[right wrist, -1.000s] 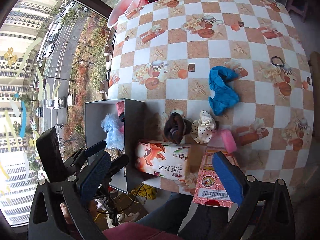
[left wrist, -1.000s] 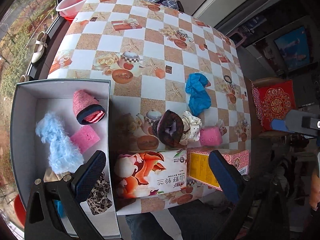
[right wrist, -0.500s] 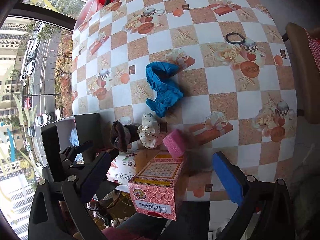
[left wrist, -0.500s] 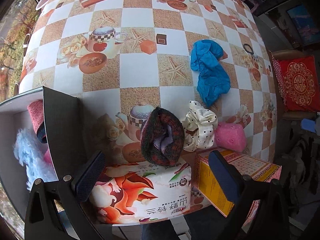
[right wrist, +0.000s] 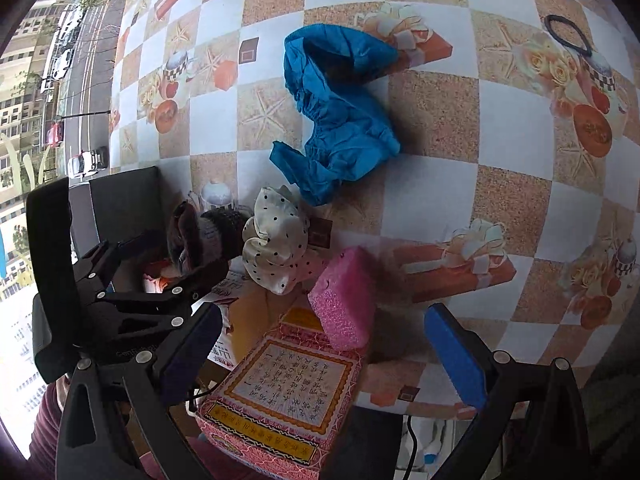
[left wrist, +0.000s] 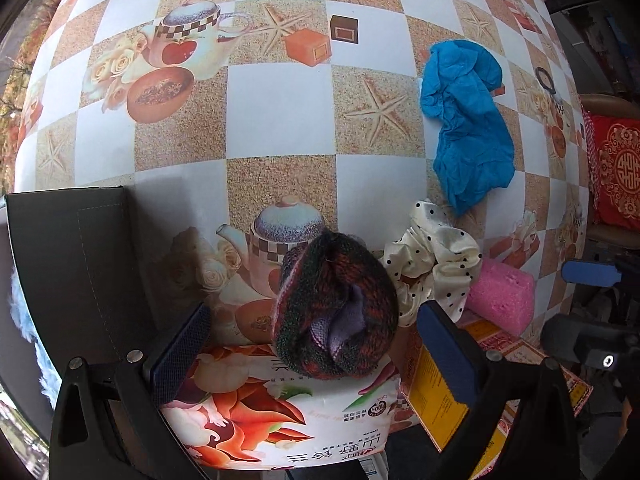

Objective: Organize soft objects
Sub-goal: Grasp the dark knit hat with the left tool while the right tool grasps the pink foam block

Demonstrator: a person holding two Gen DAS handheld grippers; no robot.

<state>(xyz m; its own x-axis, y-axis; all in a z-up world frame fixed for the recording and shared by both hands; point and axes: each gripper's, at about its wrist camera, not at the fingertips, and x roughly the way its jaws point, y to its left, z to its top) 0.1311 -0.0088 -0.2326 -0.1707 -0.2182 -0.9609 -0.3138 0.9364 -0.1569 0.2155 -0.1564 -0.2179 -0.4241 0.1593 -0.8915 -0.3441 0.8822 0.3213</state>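
Observation:
My left gripper (left wrist: 316, 352) is open, its pads on either side of a dark knitted roll (left wrist: 336, 304) that rests on a floral tissue pack (left wrist: 276, 412). A cream polka-dot scrunchie (left wrist: 436, 264), a pink sponge (left wrist: 502, 296) and a crumpled blue cloth (left wrist: 468, 128) lie on the checkered table. My right gripper (right wrist: 328, 356) is open, low over the pink sponge (right wrist: 344, 300), which leans on a red printed box (right wrist: 288, 408). The knitted roll (right wrist: 200, 236), scrunchie (right wrist: 276, 248) and blue cloth (right wrist: 340, 120) also show there. The left gripper (right wrist: 176, 260) appears at the roll.
A grey storage box (left wrist: 72, 264) stands at the left, with blue fluffy fabric (left wrist: 24, 320) inside. A black hair tie (right wrist: 568, 36) lies at the far right of the table. A red cushion (left wrist: 616, 168) sits on a chair beside the table.
Both grippers moved forward and down toward the table. The left one closed in around the knitted roll; the right one came over the pink sponge. The storage box slid out to the left edge.

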